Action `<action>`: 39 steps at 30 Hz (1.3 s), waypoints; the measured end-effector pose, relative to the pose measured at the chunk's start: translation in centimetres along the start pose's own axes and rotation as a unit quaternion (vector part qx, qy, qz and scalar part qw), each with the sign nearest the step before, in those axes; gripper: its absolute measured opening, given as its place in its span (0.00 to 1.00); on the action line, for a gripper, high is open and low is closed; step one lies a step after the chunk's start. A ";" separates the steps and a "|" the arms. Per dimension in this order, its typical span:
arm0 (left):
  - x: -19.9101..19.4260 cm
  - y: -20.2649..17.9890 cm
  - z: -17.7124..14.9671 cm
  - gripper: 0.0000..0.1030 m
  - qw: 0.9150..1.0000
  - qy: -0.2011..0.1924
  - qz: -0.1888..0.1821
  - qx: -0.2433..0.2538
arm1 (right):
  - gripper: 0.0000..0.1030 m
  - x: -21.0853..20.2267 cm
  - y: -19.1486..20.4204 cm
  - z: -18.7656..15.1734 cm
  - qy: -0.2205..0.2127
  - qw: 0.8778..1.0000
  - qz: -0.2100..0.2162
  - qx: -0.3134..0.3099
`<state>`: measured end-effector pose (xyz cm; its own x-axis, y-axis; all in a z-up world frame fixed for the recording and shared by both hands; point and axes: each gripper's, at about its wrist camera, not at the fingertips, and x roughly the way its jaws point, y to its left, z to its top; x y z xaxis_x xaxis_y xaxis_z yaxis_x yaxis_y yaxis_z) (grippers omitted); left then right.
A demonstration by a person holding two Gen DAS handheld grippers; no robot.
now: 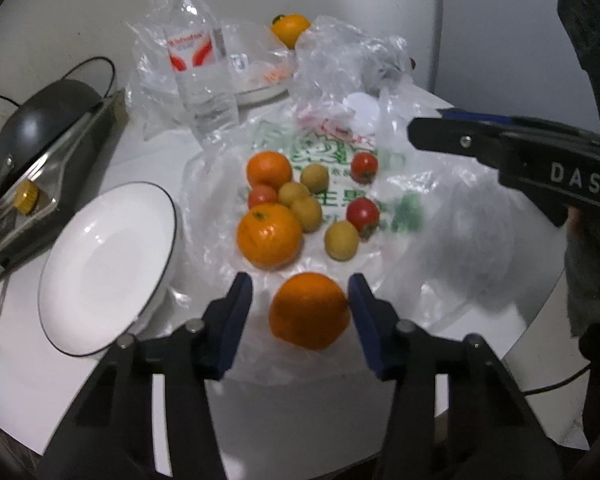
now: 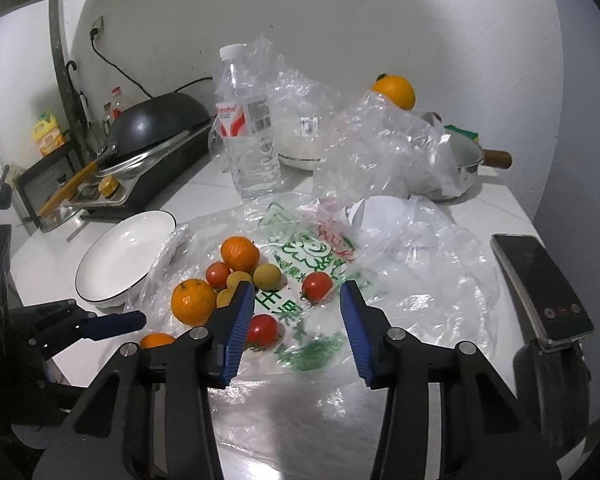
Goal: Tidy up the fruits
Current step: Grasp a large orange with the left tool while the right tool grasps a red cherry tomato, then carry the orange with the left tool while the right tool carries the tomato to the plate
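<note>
Three oranges were seen on the printed plastic bag (image 1: pixel 332 152) spread over the white worktop (image 1: pixel 28 380). The nearest orange (image 1: pixel 309 311) sat between the blue pads of the left tool (image 1: pixel 300 304), which was spread wide; the right pad (image 1: pixel 366 320) looked to be touching or just beside the fruit, the left pad was apart from it, and no grip was made. A second orange (image 1: pixel 269 235) with a green stem mark lay just beyond, and a third orange (image 1: pixel 269 169) further back. Between and beside them a cluster was noted: four small yellow-brown longans, e.g. one (image 1: pixel 341 240) nearest the tool, plus three cherry tomatoes, one (image 1: pixel 262 196) touching the oranges and two (image 1: pixel 363 213) (image 1: pixel 364 166) to the right.

A white bowl with a dark rim (image 1: pixel 100 276) was placed left of the fruit, empty and tilted toward the left wrist camera. A fourth orange (image 1: pixel 290 28) was perched at the back, behind crumpled clear bags. A water bottle (image 1: pixel 200 68) stood upright near it.

The right tool (image 2: pixel 296 312) was held open above the bag, nothing between its pads, with a cherry tomato (image 2: pixel 317 285) just ahead. A phone (image 2: pixel 540 284) lay at the right edge of the worktop; a black wok (image 2: pixel 156 120) sat on the stove at left.
</note>
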<state>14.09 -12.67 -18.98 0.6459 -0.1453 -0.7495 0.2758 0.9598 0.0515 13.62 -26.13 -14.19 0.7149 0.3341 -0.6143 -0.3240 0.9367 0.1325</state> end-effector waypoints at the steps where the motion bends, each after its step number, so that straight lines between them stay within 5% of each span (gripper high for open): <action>1: 0.1 0.0 0.0 0.49 1.000 0.001 -0.002 0.000 | 0.46 0.3 0.0 -0.1 0.004 1.000 0.004 0.001; 18: 1.1 0.2 -0.2 0.43 1.000 0.015 -0.027 -0.002 | 0.37 4.9 0.7 -1.0 0.064 0.996 0.052 0.015; 39: -2.1 1.5 0.8 0.43 0.998 -0.052 -0.031 -0.010 | 0.26 6.4 0.7 -1.6 0.097 0.992 0.076 0.037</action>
<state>13.71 -11.16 -16.77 0.6979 -0.2280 -0.6789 0.3043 0.9526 -0.0072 16.96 -23.51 -19.27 0.5261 0.4528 -0.7199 -0.3680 0.8843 0.2873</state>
